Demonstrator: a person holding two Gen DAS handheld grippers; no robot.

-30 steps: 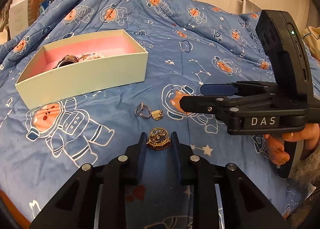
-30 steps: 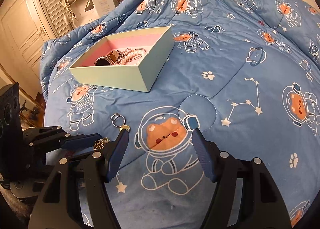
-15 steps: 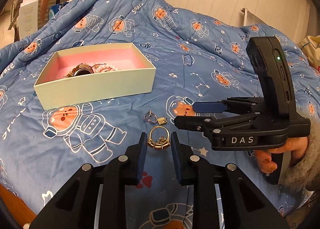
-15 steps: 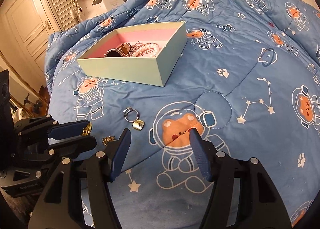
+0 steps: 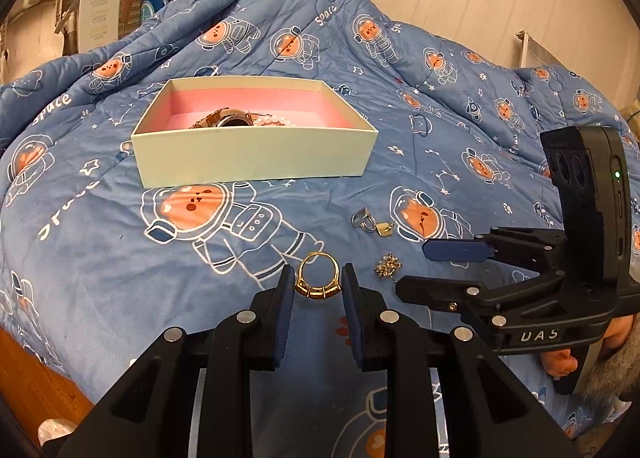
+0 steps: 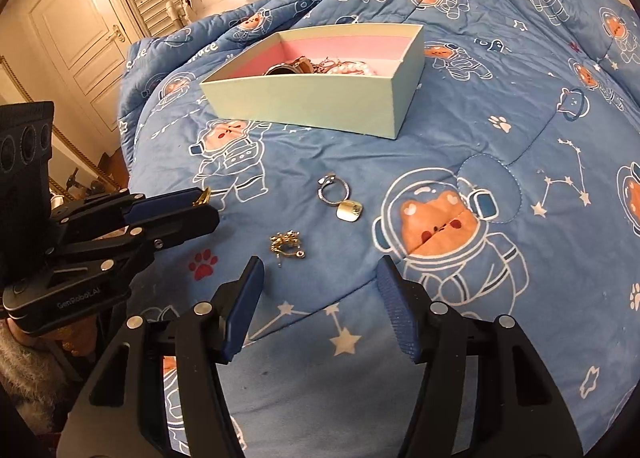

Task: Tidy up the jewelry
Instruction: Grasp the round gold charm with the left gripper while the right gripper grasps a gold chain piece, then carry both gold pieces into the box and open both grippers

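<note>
The left hand-held gripper (image 5: 316, 290) is pinching a gold ring (image 5: 318, 278) between its blue pads, the band standing upright with its hoop facing the camera and its heavy top turned downward. From that ring, the open box (image 5: 256, 156) with the pink lining is lying ahead and a little to the left on the bed, its long side running across the view and its near wall facing the jaws; some jewelry is already sitting inside it, toward the middle. That makes the left hand the one with the direct line to the box, and I judge the coming move to be a carry forward and over the near wall. The right hand-held gripper (image 6: 320, 298) is spread with nothing between its pads, and its jaws have just been closing somewhat. The small gold earring (image 6: 287, 244) is lying on the blue quilt (image 6: 520, 130) just ahead of its left pad, off centre, so the right hand is nearer to it. The silver ring (image 6: 333, 191), touching a small gold charm (image 6: 349, 212), is waiting farther on toward the box.
</note>
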